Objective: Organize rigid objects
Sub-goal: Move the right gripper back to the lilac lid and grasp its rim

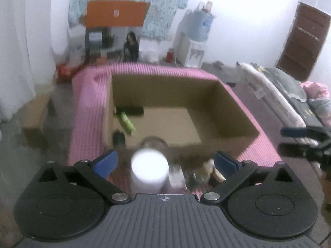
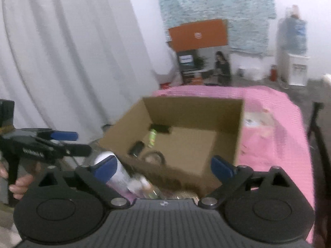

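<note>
An open cardboard box (image 1: 165,91) (image 2: 194,111) stands on a table under a pink cloth (image 1: 89,95). Inside lie a green tube (image 1: 128,123) (image 2: 153,137), a long black item (image 1: 130,110), a short black cylinder (image 1: 119,138) and a blurred round item (image 1: 154,141). In front of the box stands a white-capped bottle (image 1: 149,169) (image 2: 122,175) among a few blurred small bottles. My left gripper (image 1: 165,162) (image 2: 80,142) is open, with the white bottle between its blue pads, untouched. My right gripper (image 2: 163,166) (image 1: 289,139) is open above the box's near wall, holding nothing.
A white curtain (image 2: 62,62) hangs at the left. Behind the table are an orange box (image 1: 115,14) and a water dispenser (image 1: 194,41). Folded bedding (image 1: 285,86) lies at the right. A person's hand (image 2: 18,184) holds the left gripper's handle.
</note>
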A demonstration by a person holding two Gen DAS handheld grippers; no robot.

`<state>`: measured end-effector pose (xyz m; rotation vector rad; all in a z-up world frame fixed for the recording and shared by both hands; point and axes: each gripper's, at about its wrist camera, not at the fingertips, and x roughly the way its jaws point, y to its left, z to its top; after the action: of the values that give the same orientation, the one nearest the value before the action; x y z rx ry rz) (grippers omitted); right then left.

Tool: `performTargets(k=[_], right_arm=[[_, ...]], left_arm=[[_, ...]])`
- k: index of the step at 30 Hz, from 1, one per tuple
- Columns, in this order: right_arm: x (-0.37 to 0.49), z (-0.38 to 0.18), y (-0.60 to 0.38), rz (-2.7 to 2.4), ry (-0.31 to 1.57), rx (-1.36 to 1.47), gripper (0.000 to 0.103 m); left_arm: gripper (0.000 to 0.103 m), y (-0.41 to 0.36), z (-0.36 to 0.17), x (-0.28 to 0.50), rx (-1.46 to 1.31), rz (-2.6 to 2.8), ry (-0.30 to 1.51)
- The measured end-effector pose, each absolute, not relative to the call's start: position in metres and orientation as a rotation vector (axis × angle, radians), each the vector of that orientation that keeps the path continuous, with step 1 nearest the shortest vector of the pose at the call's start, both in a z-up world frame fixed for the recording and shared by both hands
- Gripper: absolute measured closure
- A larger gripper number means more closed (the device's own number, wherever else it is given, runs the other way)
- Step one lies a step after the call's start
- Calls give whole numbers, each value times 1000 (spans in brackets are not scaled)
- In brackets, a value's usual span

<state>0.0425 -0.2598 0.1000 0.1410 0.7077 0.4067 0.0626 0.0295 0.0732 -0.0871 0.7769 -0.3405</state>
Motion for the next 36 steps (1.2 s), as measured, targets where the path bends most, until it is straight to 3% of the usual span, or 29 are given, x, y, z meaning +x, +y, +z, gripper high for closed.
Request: performTargets(k=[6,14,24,28,31,36], right_arm=[[23,63,-246,310,805,68,0],[8,49,-221,249,725,-72,0],[35,19,-195,458,854,151,1],[42,4,-178,489,915,160,13],[50,-4,-173,499,966,184,31],[60,-16,-166,510,1010,178,43]], left_arm=[[0,25,43,40,-95,-376,809],[0,10,8,21,-12,-327,822],[1,-20,-25,14,190,-338,874],[8,-23,-32,13,188,-377,897],[14,-26,-34,15,197,-384,899],[24,-30,-40,20,198,-406,919]])
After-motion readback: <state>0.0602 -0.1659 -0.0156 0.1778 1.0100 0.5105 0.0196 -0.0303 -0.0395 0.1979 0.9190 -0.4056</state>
